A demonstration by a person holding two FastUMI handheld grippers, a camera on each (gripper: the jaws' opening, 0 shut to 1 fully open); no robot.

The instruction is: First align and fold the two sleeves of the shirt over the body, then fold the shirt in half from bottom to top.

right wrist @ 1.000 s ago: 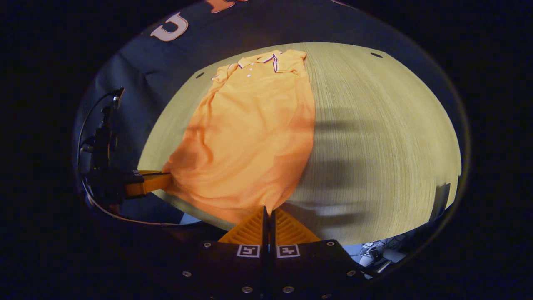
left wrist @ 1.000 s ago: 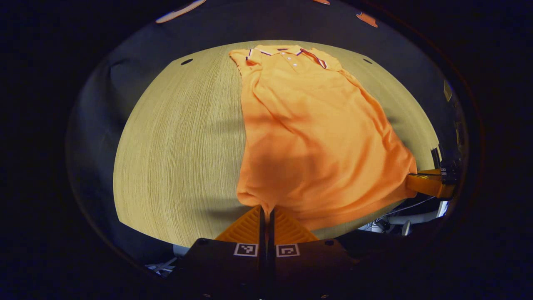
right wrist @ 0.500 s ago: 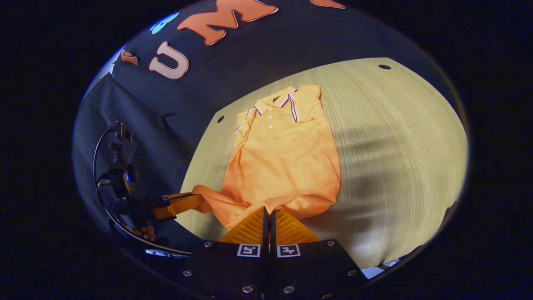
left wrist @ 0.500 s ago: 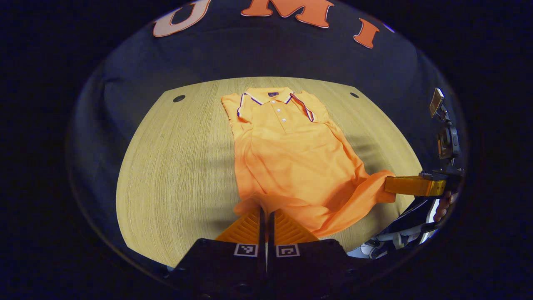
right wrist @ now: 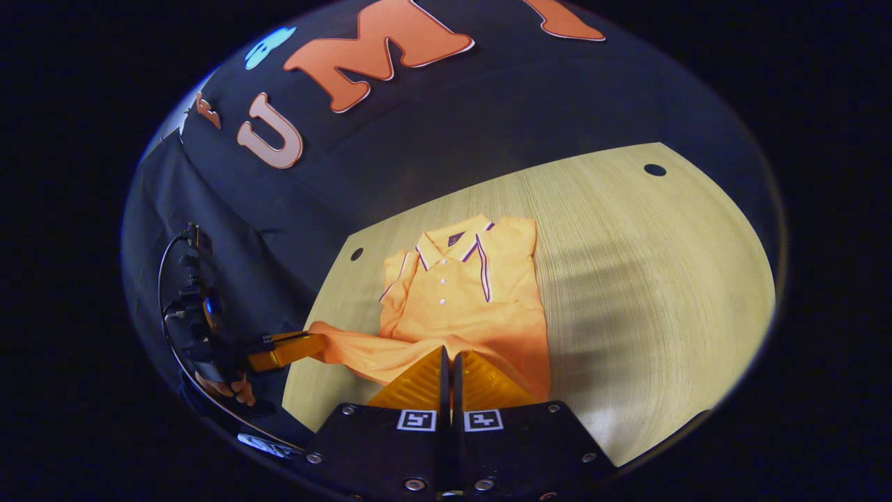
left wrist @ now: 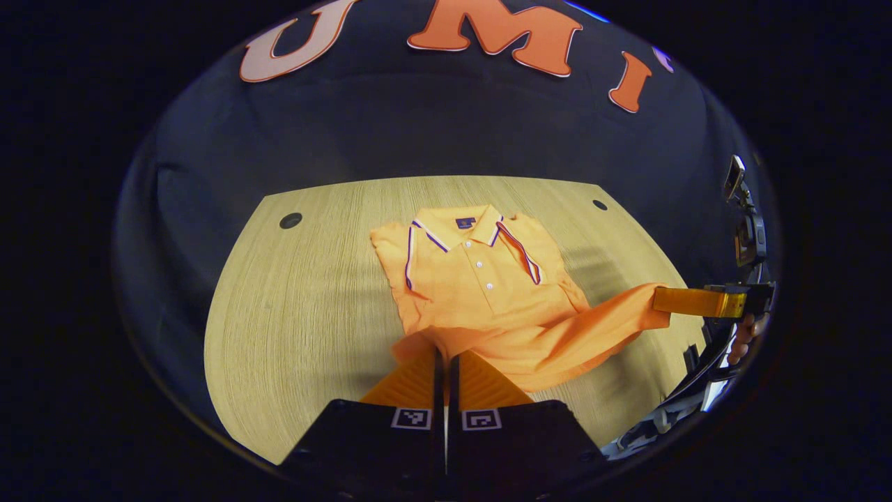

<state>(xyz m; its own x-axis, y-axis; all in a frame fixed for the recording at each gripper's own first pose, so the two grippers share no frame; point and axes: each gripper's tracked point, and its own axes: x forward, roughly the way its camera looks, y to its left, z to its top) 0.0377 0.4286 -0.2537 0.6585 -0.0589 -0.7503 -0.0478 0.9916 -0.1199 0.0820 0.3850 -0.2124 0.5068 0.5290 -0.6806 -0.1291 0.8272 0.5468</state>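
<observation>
shirt (left wrist: pixel 481 293) at frame centre has sleeves folded; left gripper (left wrist: pixel 443 354) and right gripper (right wrist: pixel 447 352) each pinch its hem, lifted mid-fold, bottom-to-top fold unfinished.

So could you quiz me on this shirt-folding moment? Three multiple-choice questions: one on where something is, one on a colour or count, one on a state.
1. Where is the shirt collar?
A. at the table's far end
B. hanging off the near edge
C. under a gripper

2. What colour is the shirt?
A. blue
B. orange
C. white

3. What state is the hem in?
A. flat on the table
B. lifted, held at both corners
C. tucked beneath the collar

Answers: 1 A, the collar lies toward the booth wall. 2 B, plainly orange cloth. 3 B, the left gripper and right gripper each pinch a corner, raised above the body.
</observation>
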